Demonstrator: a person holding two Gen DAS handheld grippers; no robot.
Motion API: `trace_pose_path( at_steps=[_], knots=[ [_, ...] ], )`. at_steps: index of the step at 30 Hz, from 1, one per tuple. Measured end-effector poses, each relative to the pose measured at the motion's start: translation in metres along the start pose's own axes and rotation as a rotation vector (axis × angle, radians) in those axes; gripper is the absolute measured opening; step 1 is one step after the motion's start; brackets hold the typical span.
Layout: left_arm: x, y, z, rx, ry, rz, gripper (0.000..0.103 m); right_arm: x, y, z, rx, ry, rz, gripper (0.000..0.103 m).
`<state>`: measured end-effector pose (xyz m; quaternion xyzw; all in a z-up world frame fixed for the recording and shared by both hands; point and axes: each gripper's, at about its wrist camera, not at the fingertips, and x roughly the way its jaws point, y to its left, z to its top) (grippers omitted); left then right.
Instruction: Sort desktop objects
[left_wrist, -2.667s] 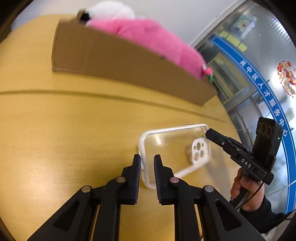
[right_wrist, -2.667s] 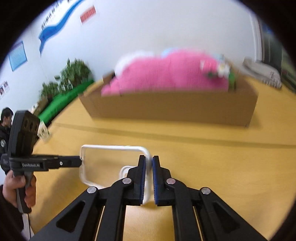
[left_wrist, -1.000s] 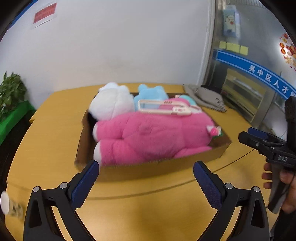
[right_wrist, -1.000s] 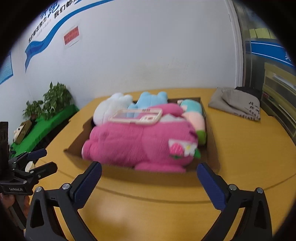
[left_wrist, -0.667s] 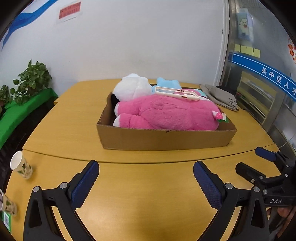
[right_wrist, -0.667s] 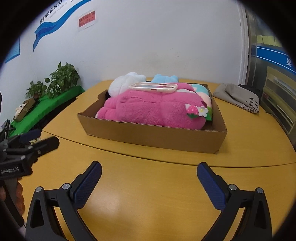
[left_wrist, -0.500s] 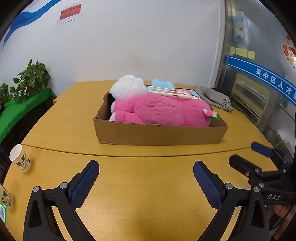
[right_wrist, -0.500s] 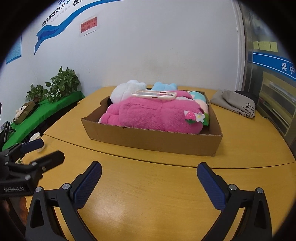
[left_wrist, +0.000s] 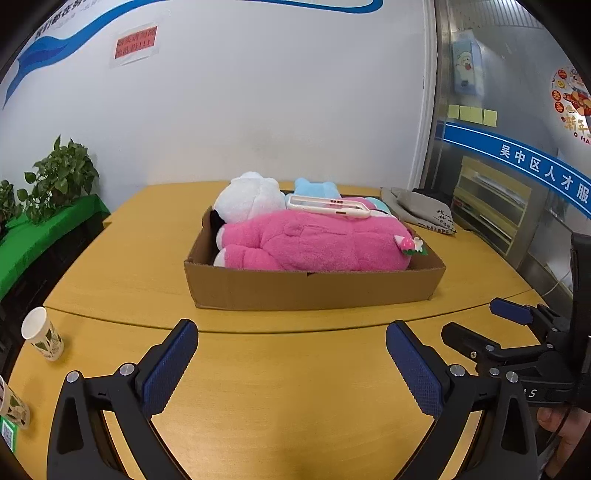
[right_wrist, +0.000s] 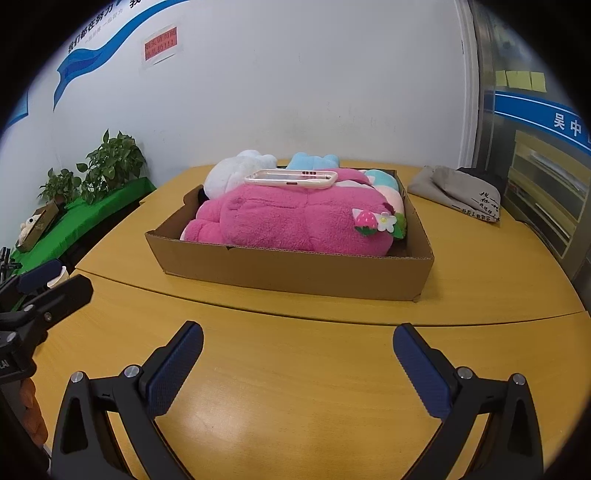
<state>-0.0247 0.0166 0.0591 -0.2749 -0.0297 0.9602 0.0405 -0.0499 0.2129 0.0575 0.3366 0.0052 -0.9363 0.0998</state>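
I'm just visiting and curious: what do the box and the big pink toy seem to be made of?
The box looks like plain brown corrugated cardboard, matte, with raw cut edges. The pink toy looks like soft plush with a fuzzy pile; what fills it cannot be seen.

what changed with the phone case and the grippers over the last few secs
The clear phone case, which both grippers held shut on the table, now lies on top of the pink plush in the cardboard box. The left gripper and the right gripper let go, opened wide and pulled back from the box. The box and plush toys stayed in place.
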Motion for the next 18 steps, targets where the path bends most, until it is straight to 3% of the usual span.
trace_pose_path(
  at_steps=[3,7,11,15,18],
  knots=[
    [0.003,-0.003,0.009,0.024,-0.016,0.004,0.103,0.009,-0.001,0.010,-0.009,0.005,0.007,0.103],
    [0.026,-0.006,0.023,0.040,0.047,0.057,0.103,0.023,-0.003,0.025,-0.020,0.009,0.011,0.103],
    [0.049,0.000,0.027,-0.011,0.086,0.062,0.103,0.037,-0.010,0.032,-0.009,0.022,0.008,0.103],
    [0.060,-0.003,0.024,-0.001,0.079,0.175,0.103,0.046,-0.017,0.035,0.001,0.031,0.005,0.103],
    [0.068,-0.004,0.024,0.003,0.092,0.161,0.103,0.051,-0.021,0.036,0.001,0.037,-0.006,0.103]
  ],
)
